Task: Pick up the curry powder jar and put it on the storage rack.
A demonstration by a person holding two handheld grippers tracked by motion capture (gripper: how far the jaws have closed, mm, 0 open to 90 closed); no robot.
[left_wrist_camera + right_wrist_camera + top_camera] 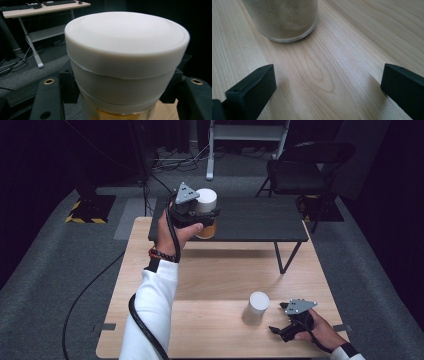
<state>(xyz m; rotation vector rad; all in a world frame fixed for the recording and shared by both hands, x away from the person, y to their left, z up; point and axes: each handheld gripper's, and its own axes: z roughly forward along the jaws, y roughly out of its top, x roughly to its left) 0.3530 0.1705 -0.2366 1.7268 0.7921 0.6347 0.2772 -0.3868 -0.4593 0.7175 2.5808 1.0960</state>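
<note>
So the round clear jar with the fat white screw lid and amber stuff inside (206, 215) is up in the air right now, pinched in the left tool (199, 215) over the near edge of the low dark shelf-like table (260, 222). The jaws sit on either side of it just under the lid, pressed onto the wall. My guess is it's glass or hard plastic, so stiff and a bit slick, and with that filling probably not light (a drop could well crack it). Grabbing it on the straight wall below the lid looks like the right call, since the lid's rim gives a little ledge against slipping.

Further out, a second white-lidded jar with pale beige powder (255, 308) stands on the light wooden bench (210, 285), just beside the right tool (280, 330), whose jaws are spread wide with nothing between them. A black folding chair (305, 167) sits behind. Nothing really blocks the dark table's top.
</note>
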